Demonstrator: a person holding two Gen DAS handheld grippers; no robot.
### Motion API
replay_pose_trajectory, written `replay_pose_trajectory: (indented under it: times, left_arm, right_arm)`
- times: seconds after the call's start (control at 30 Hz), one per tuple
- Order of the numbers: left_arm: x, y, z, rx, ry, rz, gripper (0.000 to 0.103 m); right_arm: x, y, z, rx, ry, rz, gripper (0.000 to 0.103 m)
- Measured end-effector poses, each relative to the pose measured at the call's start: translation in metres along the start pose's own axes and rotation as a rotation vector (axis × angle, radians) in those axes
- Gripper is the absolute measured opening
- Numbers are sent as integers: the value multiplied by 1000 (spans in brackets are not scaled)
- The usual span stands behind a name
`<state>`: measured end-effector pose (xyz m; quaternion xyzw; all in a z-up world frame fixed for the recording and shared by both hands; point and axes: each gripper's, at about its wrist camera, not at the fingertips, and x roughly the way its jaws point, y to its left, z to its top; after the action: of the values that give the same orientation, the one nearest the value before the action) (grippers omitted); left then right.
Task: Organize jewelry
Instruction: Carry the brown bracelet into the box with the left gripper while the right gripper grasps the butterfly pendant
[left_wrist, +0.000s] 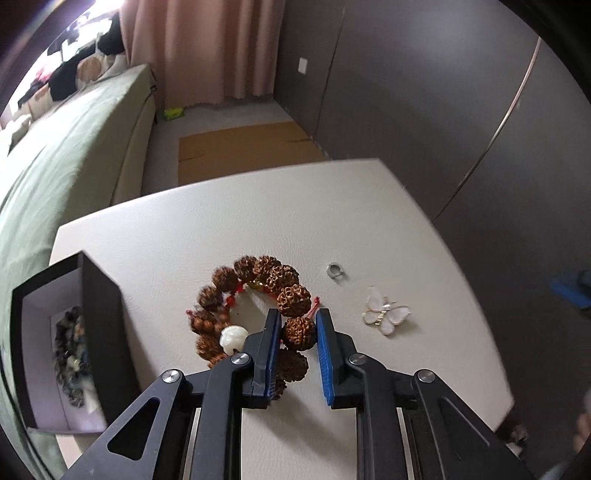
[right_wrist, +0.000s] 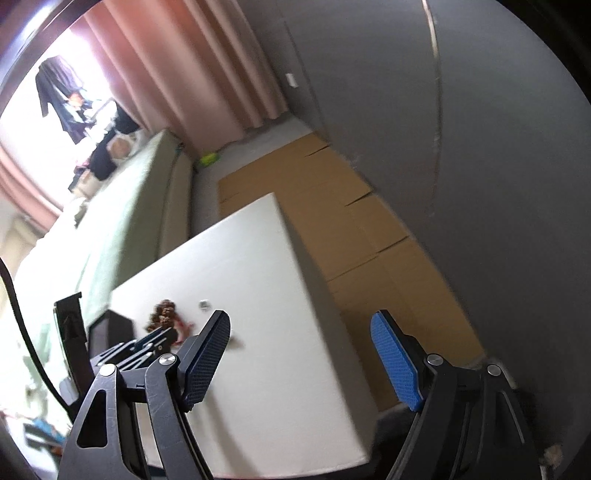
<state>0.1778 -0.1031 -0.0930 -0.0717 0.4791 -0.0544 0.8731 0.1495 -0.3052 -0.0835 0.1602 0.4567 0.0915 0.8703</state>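
Observation:
A bracelet of large brown knobbly beads (left_wrist: 258, 299) with one white bead lies on the white table (left_wrist: 258, 221). My left gripper (left_wrist: 298, 330) is shut on one brown bead of the bracelet at its near right side. A small silver ring (left_wrist: 335, 270) and a pink butterfly brooch (left_wrist: 386, 312) lie to the right of the bracelet. A black box (left_wrist: 66, 350) with dark beaded jewelry inside stands at the table's left edge. My right gripper (right_wrist: 301, 354) is open and empty above the table's near right part; the bracelet (right_wrist: 162, 315) and ring (right_wrist: 204, 304) show far left in its view.
A green-covered bed (left_wrist: 74, 147) runs along the left. Flattened cardboard (right_wrist: 351, 229) lies on the floor beyond the table, beside a grey wardrobe wall (left_wrist: 443, 92). Pink curtains (left_wrist: 207, 48) hang at the back. The table's right edge drops off close to the brooch.

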Motion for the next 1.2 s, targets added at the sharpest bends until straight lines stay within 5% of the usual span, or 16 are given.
replay_pose_trajectory:
  times: [0.23, 0.53, 0.87, 1.13, 1.2]
  left_arm:
    - [-43, 17, -12, -74, -91, -92, 20]
    - [-77, 47, -13, -186, -181, -215, 20]
    - [-114, 91, -12, -275, -261, -286, 20]
    - [-141, 122, -13, -339, -327, -290, 20]
    - [-145, 130, -14, -357, -332, -282, 20]
  right_arm:
    - [22, 13, -7, 16, 60, 135, 68]
    - [67, 48, -18, -59, 124, 152, 67]
    - [106, 98, -32, -357, 123, 7, 56]
    - [120, 104, -31, -431, 120, -63, 53]
    - [124, 105, -32, -445, 136, -64, 41]
